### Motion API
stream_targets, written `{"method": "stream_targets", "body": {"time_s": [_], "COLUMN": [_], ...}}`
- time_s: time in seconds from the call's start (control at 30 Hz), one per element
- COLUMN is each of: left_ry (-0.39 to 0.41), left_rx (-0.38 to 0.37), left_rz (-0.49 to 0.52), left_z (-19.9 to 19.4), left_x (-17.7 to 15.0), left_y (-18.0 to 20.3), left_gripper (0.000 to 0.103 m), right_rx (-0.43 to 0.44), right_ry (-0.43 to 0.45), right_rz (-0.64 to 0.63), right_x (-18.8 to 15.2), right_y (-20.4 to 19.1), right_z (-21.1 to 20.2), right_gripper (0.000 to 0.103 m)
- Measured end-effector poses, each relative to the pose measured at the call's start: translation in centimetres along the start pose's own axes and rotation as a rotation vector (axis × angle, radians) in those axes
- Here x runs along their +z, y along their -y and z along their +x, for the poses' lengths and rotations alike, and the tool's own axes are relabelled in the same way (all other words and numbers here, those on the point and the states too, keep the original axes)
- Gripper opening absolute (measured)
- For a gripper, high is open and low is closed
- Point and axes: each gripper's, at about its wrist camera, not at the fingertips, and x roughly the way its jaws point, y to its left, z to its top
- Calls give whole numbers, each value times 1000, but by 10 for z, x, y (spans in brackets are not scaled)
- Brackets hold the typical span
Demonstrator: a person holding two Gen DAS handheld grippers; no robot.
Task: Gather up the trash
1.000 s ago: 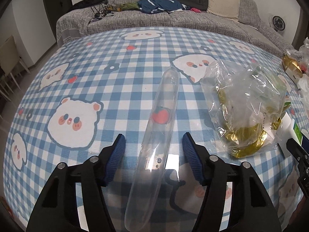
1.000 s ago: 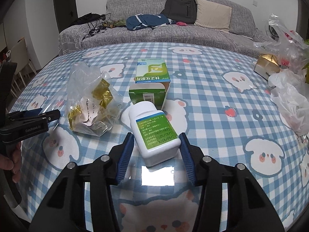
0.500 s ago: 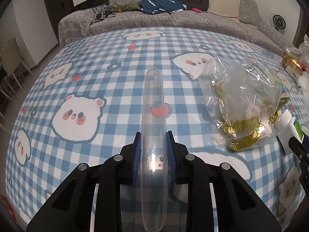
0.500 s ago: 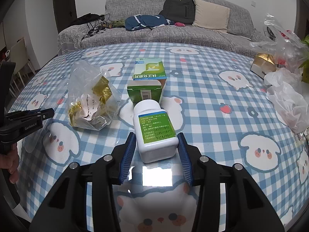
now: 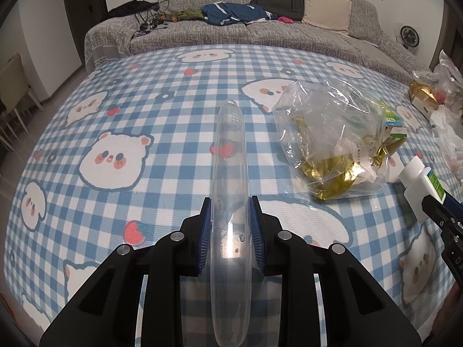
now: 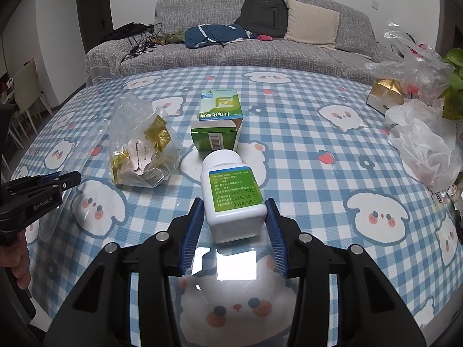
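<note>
We see a long clear plastic tube [image 5: 230, 202] clamped between the blue pads of the left gripper [image 5: 230, 231], pointing away across the checked counter [image 5: 144, 110]. To its right lies a clear bag [image 5: 332, 141] holding gold foil wrappers. The right gripper [image 6: 234, 231] brackets a white pill bottle [image 6: 231, 199] with a green label, lying on its side; the pads sit against its base or just off it, and we cannot tell whether they grip. Just beyond the bottle's cap stands an opened green medicine box [image 6: 218, 124]. White crumpled bags [image 6: 422, 141] rest near the counter's right edge.
</note>
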Motion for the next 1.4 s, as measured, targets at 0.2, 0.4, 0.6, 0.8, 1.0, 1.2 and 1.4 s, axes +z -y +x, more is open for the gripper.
{"method": "stream_targets", "body": {"time_s": [0.2,0.4,0.6,0.8,1.0,1.2,1.4], "left_ry": [17,28,32,39,48,55,59], "left_rx": [-7,-14,-19,-25,-31,-37,-42], "left_rz": [6,1,-4,-5,-15,-23,-43], "left_z": [-16,-32,-47,-65,-86,-106,-120], "left_x": [-13,-29,-49,-71,-93,-114,-131], "left_y": [7,12,16,18,13,7,-3], "left_gripper": [25,25,25,25,25,25,25], "right_rx": [2,3,4,10,8,0,-5], "right_ry": [5,13,16,33,45,55,47], "right_rz": [2,8,24,45,43,39,28], "right_x": [-6,-15,-27,-40,-55,-73,-88], "right_y": [-2,-3,-3,-4,-8,-12,-21], "right_z": [-12,-27,-41,-64,-87,-106,-113], "right_gripper": [41,41,41,41,41,40,39]}}
